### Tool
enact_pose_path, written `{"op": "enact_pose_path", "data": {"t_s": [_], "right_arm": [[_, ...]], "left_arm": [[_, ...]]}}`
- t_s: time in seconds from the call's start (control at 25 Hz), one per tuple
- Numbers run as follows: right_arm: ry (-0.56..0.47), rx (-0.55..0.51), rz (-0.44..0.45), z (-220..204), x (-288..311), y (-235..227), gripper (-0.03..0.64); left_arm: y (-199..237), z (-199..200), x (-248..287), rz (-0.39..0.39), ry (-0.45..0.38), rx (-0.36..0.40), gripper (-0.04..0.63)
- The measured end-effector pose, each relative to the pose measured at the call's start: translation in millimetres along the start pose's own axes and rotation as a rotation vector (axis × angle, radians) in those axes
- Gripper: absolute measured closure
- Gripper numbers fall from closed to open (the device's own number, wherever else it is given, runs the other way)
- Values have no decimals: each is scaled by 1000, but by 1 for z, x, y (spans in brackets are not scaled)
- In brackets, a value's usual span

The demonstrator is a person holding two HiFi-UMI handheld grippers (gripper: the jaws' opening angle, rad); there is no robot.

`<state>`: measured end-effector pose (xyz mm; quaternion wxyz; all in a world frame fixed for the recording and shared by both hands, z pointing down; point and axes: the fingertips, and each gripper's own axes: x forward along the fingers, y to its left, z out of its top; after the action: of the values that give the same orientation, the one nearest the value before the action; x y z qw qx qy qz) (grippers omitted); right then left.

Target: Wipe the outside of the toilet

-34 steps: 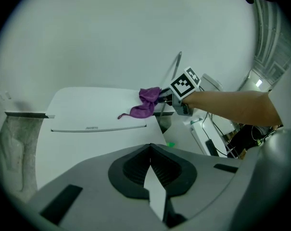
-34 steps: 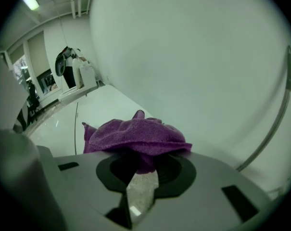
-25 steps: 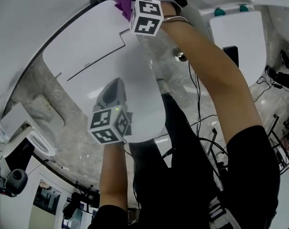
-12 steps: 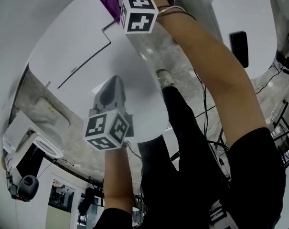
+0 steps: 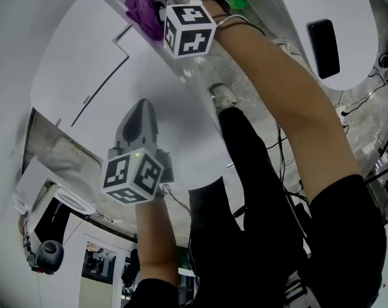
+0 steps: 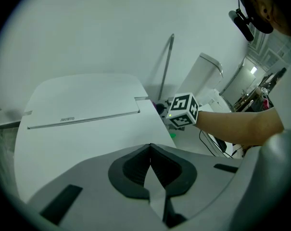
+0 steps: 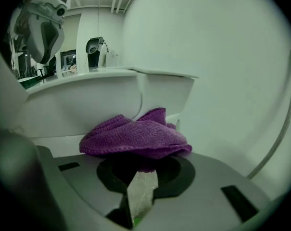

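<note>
L gripper (image 5: 142, 106) is held nearest, above the front half of the toilet (image 5: 181, 101) lid (image 6: 82, 124), pointing along it toward the back; contact w/ the lid can't be told. Its jaws are pressed together at the tips, w/ nothing between them. Farther on, at the rear R side of the toilet, R gripper (image 7: 142, 170) is reached in on an outstretched arm. Its jaws are closed on a purple cloth (image 7: 135, 137), which is bunched over the jaw tips. The cloth is laid against the white outer body of the toilet, just under the overhanging lid edge and close to the wall (image 7: 222, 57). In the head view the cloth is seen at the back corner of the lid, just beside the R gripper's marker cube. A thin metal pipe (image 6: 167, 61) is seen rising along the wall behind the toilet. A 2nd toilet (image 5: 290, 5) is seen beyond the R arm, across marbled floor (image 5: 59, 153)
</note>
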<state>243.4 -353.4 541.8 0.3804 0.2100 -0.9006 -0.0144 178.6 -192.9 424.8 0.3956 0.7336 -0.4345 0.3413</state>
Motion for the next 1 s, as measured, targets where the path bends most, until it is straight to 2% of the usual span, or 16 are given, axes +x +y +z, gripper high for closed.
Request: {"op": "enact_pose_path", "data": {"t_s": [0.44,0.64,1.0], "right_arm": [[-4,8,-29,-25,-26,71,540],[-22,54,-34,-33,-38,103,540],[-42,177,-123,-45,-61,155,541]], "left_arm": [[-32,-30,6,-46,30,77,588],[-34,-50,4,-61,41,103,588],[-23,-91,-15,-82,80,184,588]]}}
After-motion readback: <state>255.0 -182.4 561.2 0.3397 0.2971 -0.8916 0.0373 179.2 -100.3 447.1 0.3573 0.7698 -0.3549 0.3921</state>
